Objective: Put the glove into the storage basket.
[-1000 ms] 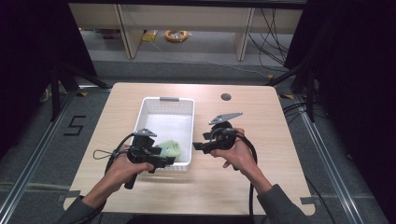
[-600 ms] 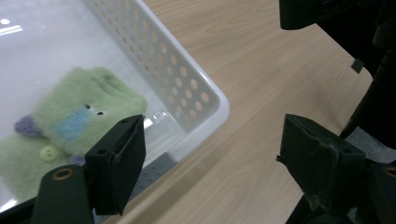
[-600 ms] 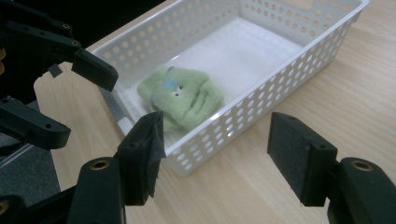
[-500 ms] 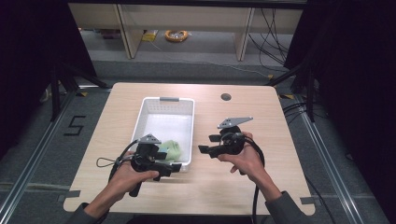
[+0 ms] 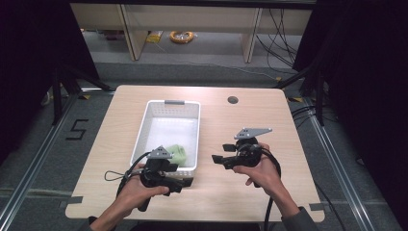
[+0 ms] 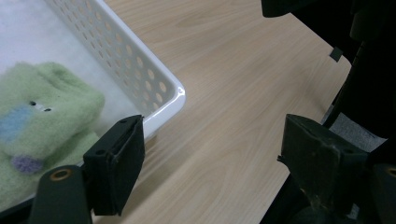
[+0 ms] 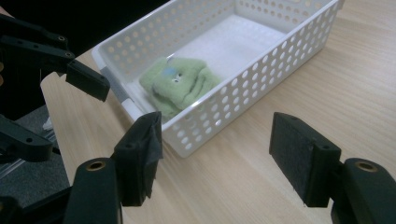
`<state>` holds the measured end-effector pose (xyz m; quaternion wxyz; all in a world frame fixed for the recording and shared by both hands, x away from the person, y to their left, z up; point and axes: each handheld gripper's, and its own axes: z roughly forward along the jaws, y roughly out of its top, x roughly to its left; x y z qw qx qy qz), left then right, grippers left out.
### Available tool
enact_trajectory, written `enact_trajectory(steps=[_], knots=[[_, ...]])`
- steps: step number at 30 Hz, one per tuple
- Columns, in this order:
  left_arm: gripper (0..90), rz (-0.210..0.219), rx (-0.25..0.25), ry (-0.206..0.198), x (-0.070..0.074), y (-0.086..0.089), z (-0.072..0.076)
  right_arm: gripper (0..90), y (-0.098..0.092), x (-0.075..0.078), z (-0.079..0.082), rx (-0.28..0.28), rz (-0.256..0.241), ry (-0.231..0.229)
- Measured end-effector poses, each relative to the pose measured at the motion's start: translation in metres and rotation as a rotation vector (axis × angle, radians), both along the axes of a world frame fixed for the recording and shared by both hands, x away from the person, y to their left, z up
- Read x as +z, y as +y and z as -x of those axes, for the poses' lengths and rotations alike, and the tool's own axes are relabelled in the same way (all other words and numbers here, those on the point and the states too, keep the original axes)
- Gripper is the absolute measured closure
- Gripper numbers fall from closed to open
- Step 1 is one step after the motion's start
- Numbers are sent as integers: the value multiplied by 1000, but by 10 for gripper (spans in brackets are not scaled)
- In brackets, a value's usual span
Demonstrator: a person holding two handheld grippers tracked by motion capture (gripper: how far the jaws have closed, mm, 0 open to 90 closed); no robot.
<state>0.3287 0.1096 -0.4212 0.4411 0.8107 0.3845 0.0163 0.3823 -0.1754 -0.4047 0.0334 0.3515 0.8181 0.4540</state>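
Left gripper (image 5: 185,182): withdrawn from over the white basket's (image 5: 144,126) near end toward the person; now over bare tabletop just outside the near right corner, jaws apart and empty.
Green plush toy (image 5: 175,155): formerly at the left gripper's jaws, now lying free in the basket's near end.
Right gripper (image 5: 217,159): drawn back from the basket's right wall, now apart from it.

Round dark grommet hole (image 5: 233,100) in the wooden table (image 5: 250,120) (far edge).

l tongs (image 5: 185,183) agape, r tongs (image 5: 219,160) agape
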Motion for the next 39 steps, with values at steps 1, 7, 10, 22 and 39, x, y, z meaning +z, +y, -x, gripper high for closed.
enact_trajectory(steps=[1,7,10,22,39], knots=[[212,0,0,0,0,0,0,353,-3,0,0,-2,4,-10],[208,4,-7,-6,-5,-1,6,348,-10,-2,6,-10,-17,-8],[206,5,-5,-18,-8,-2,8,344,-16,-4,12,-29,-23,-3],[199,23,-33,-47,-20,-9,20,317,-29,-14,21,-13,-46,-34],[167,51,-61,-52,-43,-11,30,224,-40,-33,38,-34,-81,-13]])
